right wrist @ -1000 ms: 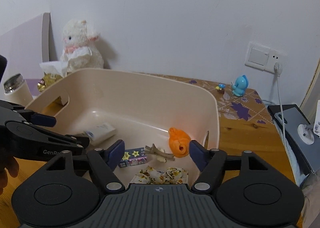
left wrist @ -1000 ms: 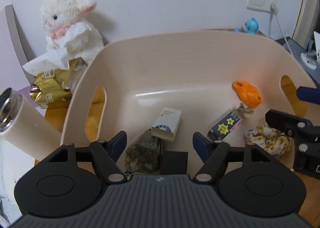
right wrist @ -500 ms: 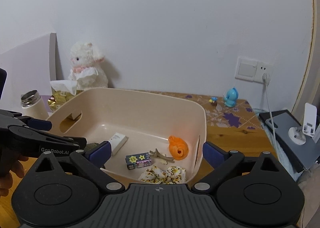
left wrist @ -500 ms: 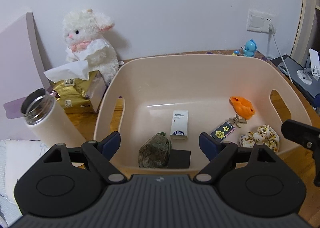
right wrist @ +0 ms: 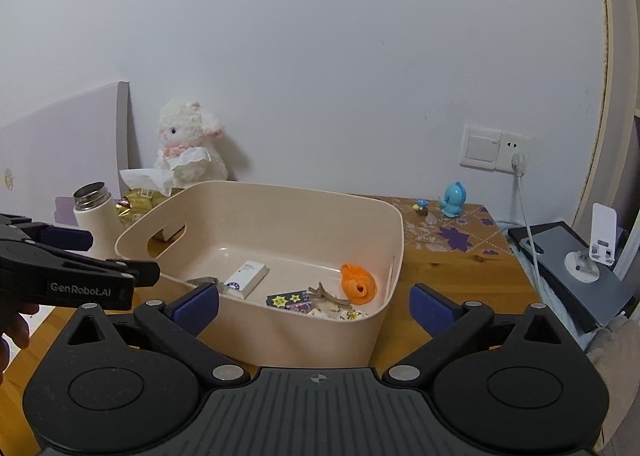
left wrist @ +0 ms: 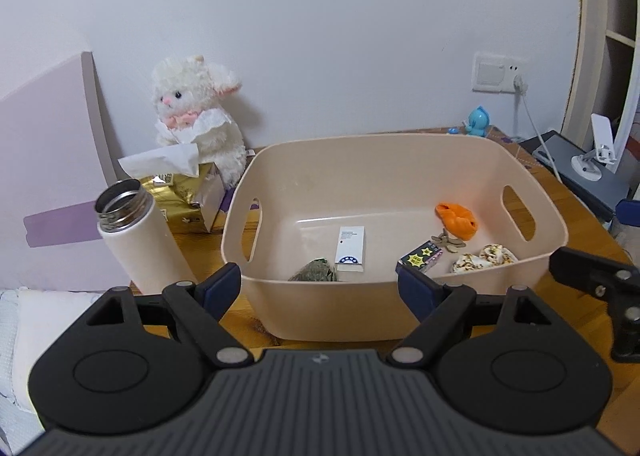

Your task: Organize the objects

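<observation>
- Currently, beige bin [left wrist: 394, 308] sits on the wooden tabletop [right wrist: 460, 276], mid-surface, near its front edge.
- Left gripper [left wrist: 320, 288]: fingers released, spread wide, nothing between them, just in front of the bin's near wall.
- Right gripper [right wrist: 314, 302]: fingers likewise released, empty.
- White flask [left wrist: 140, 236], uncapped, upright at the tabletop's left edge.
- Inside the bin: white box [left wrist: 351, 248] centre; orange toy [left wrist: 457, 216] toward the right wall; star-print box [left wrist: 420, 257] beside a patterned scrunchie [left wrist: 484, 258].
</observation>
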`<action>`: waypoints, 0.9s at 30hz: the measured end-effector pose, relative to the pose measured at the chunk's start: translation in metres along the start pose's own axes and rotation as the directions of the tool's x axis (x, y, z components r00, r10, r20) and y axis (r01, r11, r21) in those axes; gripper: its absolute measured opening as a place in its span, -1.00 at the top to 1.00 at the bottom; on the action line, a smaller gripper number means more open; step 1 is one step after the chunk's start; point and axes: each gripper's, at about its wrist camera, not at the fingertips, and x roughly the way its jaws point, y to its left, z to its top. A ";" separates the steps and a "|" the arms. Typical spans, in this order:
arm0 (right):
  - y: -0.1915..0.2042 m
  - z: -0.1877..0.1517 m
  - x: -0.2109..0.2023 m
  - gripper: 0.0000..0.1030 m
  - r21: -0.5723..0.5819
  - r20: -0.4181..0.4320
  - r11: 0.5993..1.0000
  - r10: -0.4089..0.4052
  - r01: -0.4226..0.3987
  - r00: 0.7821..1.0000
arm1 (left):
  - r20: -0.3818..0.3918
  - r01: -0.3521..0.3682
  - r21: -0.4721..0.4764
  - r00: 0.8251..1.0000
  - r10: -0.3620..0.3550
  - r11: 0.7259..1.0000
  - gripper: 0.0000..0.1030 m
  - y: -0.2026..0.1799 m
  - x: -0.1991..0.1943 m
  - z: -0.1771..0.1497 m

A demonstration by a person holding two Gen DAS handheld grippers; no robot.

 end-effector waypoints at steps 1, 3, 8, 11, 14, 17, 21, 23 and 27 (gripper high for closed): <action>0.001 -0.001 -0.003 -1.00 -0.002 0.004 1.000 0.000 0.000 1.000 | 0.007 0.001 -0.001 1.000 -0.001 1.000 -0.68 0.001 -0.004 -0.002; 0.004 -0.004 -0.011 -1.00 -0.004 0.013 1.000 0.002 -0.002 1.000 | 0.019 -0.001 0.000 1.000 0.001 1.000 -0.68 0.000 -0.011 -0.005; 0.009 -0.011 -0.030 -1.00 -0.013 0.035 1.000 0.019 -0.018 0.999 | 0.061 -0.018 0.005 0.998 0.018 1.000 -0.68 0.000 -0.029 -0.015; 0.011 -0.016 -0.044 -1.00 -0.020 0.053 0.999 0.028 -0.027 0.998 | 0.073 -0.018 0.005 0.997 0.018 1.000 -0.68 0.001 -0.037 -0.023; 0.013 -0.021 -0.056 -1.00 -0.026 0.068 0.999 0.036 -0.035 0.997 | 0.080 -0.013 -0.023 0.997 0.015 1.000 -0.68 0.005 -0.045 -0.032; 0.014 -0.026 -0.064 -1.00 -0.027 0.074 0.999 0.037 -0.035 0.997 | 0.093 -0.006 -0.031 0.996 0.009 1.000 -0.68 0.006 -0.055 -0.040; 0.015 -0.033 -0.074 -1.00 -0.022 0.075 0.999 0.043 -0.042 0.996 | 0.105 -0.004 -0.029 0.994 0.007 1.000 -0.68 0.006 -0.069 -0.051; 0.016 -0.036 -0.079 -1.00 -0.020 0.077 0.999 0.048 -0.047 0.996 | 0.112 -0.003 -0.022 0.994 0.006 1.000 -0.68 0.005 -0.077 -0.057; 0.017 -0.044 -0.090 -1.00 -0.018 0.076 0.998 0.058 -0.056 0.995 | 0.133 0.003 -0.024 0.991 0.000 1.000 -0.68 0.004 -0.094 -0.066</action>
